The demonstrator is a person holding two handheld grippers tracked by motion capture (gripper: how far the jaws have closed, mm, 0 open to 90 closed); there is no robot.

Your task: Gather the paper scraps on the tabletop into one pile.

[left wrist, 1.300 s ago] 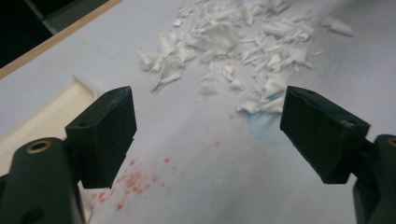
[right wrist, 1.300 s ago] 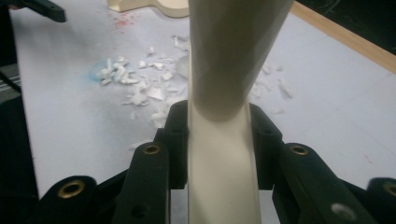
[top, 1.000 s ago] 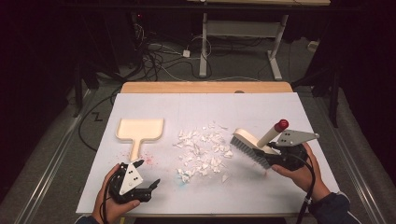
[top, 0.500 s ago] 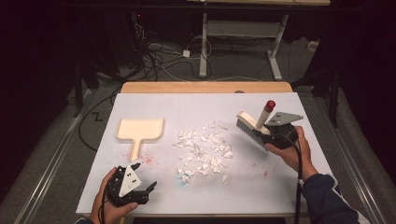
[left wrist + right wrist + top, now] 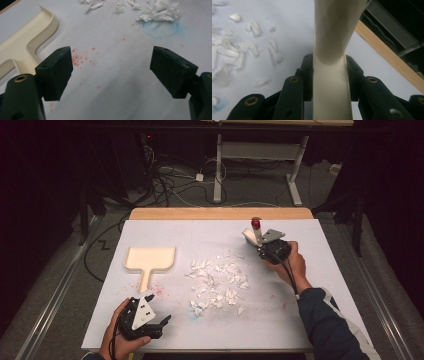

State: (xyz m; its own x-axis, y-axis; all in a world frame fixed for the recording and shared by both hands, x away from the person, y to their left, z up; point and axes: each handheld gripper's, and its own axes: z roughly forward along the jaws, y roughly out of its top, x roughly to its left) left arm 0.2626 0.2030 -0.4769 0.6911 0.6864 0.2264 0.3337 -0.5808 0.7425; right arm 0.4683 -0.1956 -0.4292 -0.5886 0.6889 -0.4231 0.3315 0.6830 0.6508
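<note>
Two claws – right claw [image 5: 329, 72] clamped on one brush [image 5: 334, 37], left claw [image 5: 112, 72] apart.

Your right gripper [image 5: 329, 75] has its black fingers [image 5: 305, 72] clamped on a cream brush handle [image 5: 332, 37], one on each side, pads pressed flat against it. The handle runs straight up the middle of your view from the bottom edge, narrow where you grip it and widening above. To its left, white paper scraps [image 5: 239, 52] lie scattered over the pale tabletop [image 5: 292, 27], slightly blurred. To the right, the tabletop ends at a wooden edge strip [image 5: 387, 55] running diagonally, with a dark floor and a grey metal frame [image 5: 392, 27] beyond it.
</note>
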